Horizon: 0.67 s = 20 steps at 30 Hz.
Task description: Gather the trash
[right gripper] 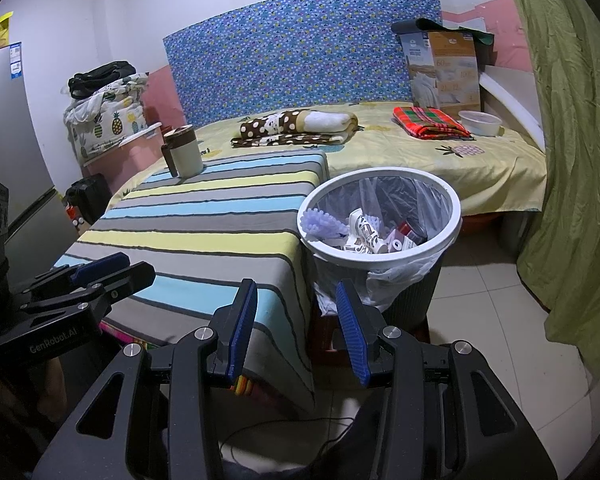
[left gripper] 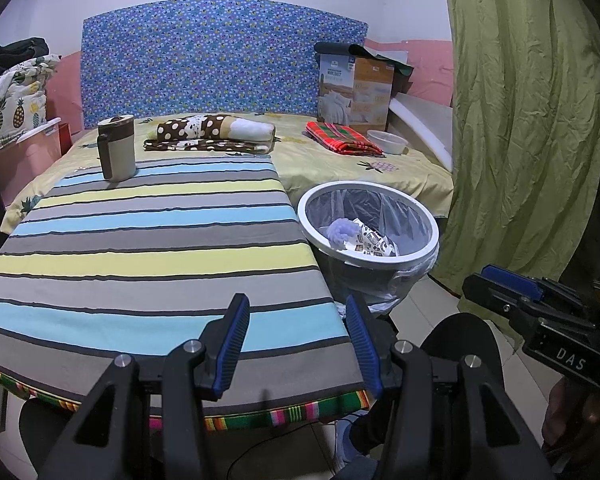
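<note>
Both grippers idle over the near edge of the striped cloth-covered table, left gripper wide open and empty, right gripper partly open and empty. Ahead, slightly right of both: round white-rimmed, plastic-lined bin already holding wrappers and a lilac scrubber (collection apparently finished). Remaining: scan for stray litter; only a beige lidded mug on the table.

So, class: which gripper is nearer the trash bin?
Right. The right gripper hangs just in front of the trash bin; the left gripper sits farther off, over the striped table's edge.
</note>
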Motion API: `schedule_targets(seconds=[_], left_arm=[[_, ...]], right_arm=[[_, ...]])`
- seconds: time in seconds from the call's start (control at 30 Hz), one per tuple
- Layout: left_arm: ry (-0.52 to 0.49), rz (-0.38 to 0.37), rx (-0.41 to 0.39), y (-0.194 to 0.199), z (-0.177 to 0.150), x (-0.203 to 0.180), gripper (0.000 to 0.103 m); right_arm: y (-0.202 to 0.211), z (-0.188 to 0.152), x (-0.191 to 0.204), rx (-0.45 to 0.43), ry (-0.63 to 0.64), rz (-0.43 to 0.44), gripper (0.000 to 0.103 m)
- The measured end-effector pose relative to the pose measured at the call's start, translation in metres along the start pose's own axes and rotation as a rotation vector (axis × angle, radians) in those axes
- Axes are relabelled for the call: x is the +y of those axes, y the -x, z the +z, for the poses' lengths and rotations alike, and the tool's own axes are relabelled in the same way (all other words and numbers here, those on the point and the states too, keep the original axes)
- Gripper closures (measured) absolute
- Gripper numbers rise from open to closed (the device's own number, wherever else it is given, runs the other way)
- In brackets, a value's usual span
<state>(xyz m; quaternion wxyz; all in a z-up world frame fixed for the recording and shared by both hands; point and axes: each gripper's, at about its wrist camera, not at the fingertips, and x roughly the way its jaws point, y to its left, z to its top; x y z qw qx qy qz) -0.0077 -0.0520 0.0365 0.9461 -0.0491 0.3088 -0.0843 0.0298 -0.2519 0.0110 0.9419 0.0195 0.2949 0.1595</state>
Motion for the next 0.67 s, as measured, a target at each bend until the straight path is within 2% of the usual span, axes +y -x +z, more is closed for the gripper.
schedule_targets(seconds=[0.67], left_arm=[[-0.003, 0.011, 0.022, -0.0043, -0.0028, -0.0023, 0.051]], right_arm=[[-0.0025, -0.001, 0.0018, 0.006, -0.001, -0.002, 0.059]])
